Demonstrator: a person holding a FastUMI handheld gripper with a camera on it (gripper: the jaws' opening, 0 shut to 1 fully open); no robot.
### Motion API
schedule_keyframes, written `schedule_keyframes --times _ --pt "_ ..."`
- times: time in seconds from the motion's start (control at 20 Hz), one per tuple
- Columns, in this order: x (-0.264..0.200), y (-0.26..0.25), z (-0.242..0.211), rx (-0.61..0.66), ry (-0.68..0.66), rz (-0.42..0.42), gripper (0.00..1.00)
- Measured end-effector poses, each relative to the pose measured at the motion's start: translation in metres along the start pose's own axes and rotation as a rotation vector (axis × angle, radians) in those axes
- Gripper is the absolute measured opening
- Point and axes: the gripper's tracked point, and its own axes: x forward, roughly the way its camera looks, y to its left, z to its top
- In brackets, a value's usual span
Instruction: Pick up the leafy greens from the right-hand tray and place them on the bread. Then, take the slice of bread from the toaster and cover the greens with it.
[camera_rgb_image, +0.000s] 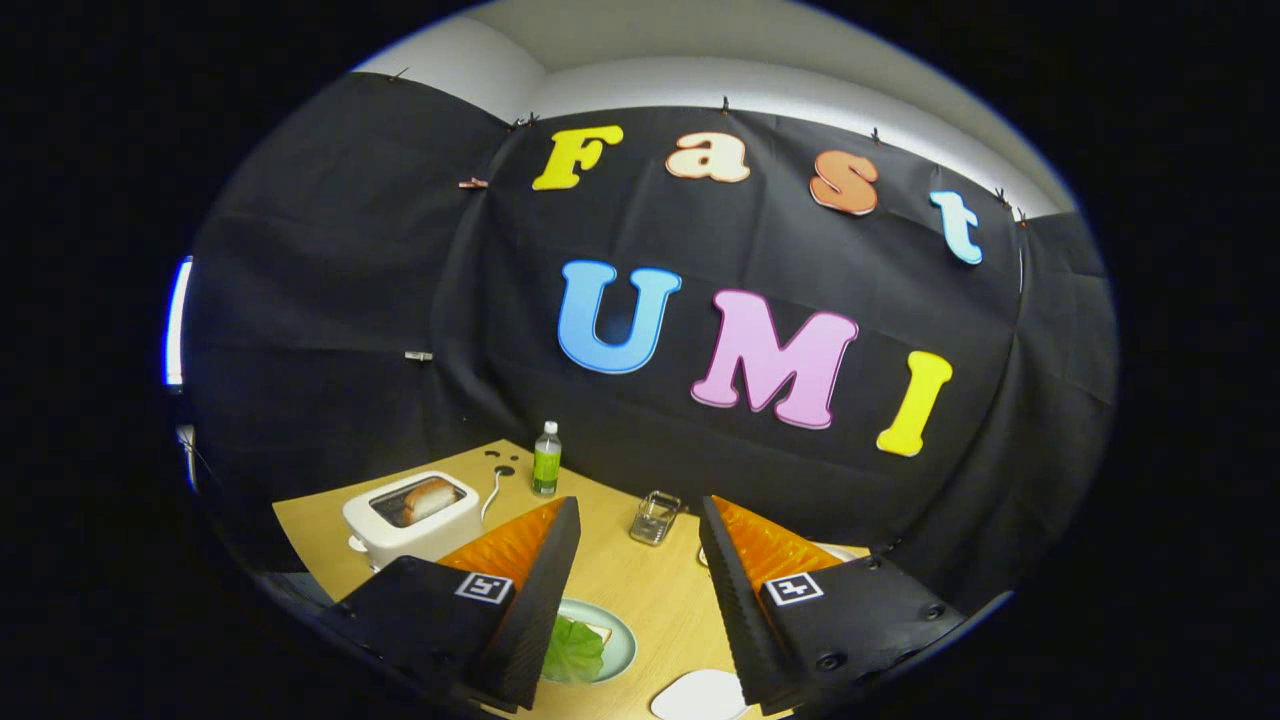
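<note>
Far left on the table (640, 590): white toaster (410, 520) w/ a bread slice (430, 497) lying in its top opening, slice not yet taken. A cord runs from the toaster toward a green bottle (546, 459) standing farther back by the wall. Mid table, beyond the tool tips, sits a small clear glass container (655, 517).

Tool (640, 520): fingers wide apart, nothing between them, held above the table & aimed at the far wall. Left finger (535, 600) partly covers a pale green plate (615, 640) near the tool; on it the greens (572, 652) already lie on what looks like a bread edge (600, 632), so step 1 looks done, I'd judge. Near & between the fingers is a white flat thing (700, 695), maybe a tray or lid, can't tell. Right of the right finger a white rim (838, 552) peeks out, prob. the right-hand tray, mostly hidden.

Key relation for the next move: toaster slice is ahead & to the left of the tool, past the left fingertip, farther than the plate. The slice's long axis runs roughly left-right along the slot, tilted a bit. Judgement: tool needs to swing left & forward, then come down over the slot w/ fingers straddling the slice's thin faces
</note>
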Motion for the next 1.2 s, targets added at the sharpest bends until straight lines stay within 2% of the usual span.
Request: schedule_keyframes --times 0.1,0.25,0.45,0.55,0.95,1.2 --pt "-0.001 0.016 0.030 -0.017 -0.067 0.023 0.76" --pt "0.009 0.056 0.047 -0.035 -0.074 0.108 0.78" --pt "0.040 0.129 0.040 0.086 0.014 0.272 0.78" --pt "0.055 0.152 0.031 0.147 0.069 0.306 0.78" --pt "0.132 0.238 -0.044 0.225 0.341 0.317 0.78" --pt "0.173 0.274 -0.094 0.294 0.465 0.256 0.77"
